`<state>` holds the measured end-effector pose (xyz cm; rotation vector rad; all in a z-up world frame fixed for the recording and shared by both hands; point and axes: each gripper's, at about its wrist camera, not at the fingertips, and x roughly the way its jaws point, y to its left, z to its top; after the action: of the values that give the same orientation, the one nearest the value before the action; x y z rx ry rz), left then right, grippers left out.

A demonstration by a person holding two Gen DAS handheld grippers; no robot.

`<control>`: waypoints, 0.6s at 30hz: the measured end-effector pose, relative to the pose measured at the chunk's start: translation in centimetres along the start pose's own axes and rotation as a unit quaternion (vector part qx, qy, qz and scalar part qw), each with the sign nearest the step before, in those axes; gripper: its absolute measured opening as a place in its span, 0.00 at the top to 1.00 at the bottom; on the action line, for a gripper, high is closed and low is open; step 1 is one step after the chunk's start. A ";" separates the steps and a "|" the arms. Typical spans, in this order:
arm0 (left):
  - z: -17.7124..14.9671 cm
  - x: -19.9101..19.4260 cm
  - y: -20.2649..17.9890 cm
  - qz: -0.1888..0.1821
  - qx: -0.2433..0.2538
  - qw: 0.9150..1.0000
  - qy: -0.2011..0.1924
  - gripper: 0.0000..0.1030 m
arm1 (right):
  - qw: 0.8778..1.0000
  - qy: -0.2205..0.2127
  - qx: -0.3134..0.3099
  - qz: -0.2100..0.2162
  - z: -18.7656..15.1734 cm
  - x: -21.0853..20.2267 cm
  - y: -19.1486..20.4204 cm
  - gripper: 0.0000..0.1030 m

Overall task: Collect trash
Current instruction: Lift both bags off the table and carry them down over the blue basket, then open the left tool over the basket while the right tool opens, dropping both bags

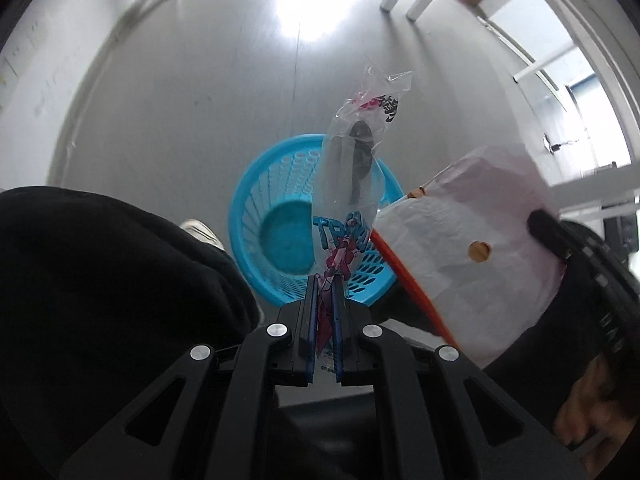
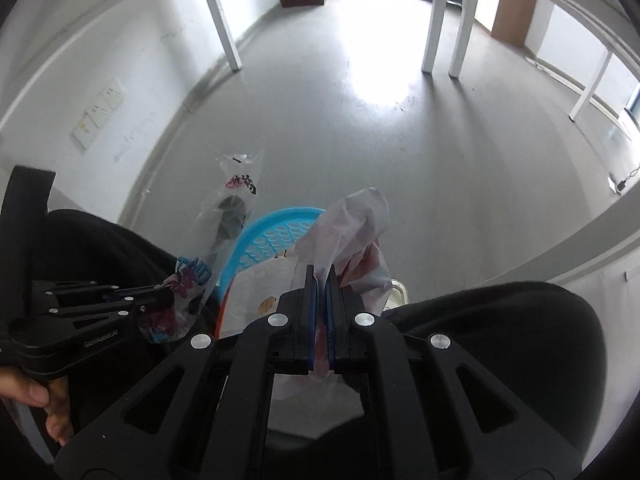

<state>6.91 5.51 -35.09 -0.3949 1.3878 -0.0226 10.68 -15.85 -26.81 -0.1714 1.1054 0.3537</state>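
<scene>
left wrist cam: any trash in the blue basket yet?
No: the round blue plastic basket shows a bare bottom, and the clear printed wrapper sits clamped in the left gripper above it.

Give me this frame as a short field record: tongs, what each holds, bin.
left tongs: shut on clear printed wrapper
right tongs: shut on white paper bag
blue basket: on the floor below both pieces, looks empty
wrapper position: hanging over the basket opening
bag position: at the basket's rim
task status: neither piece dropped in yet
</scene>
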 end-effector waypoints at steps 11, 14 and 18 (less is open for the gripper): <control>3.1 4.7 -1.6 0.034 -0.013 0.997 0.064 0.95 | 0.998 0.067 0.009 -0.006 2.0 6.4 0.4 0.97; 3.3 5.6 -2.1 0.023 -0.029 0.995 0.087 0.95 | 0.994 0.102 0.030 -0.002 3.0 8.9 -0.2 0.97; 4.2 8.0 -1.3 0.016 -0.044 0.992 0.120 0.95 | 0.988 0.143 0.063 -0.004 3.3 12.9 -1.1 0.97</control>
<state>12.73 3.40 -41.76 -0.4545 1.6377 0.0194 19.03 -13.38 -36.93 -0.1165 1.4067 0.2559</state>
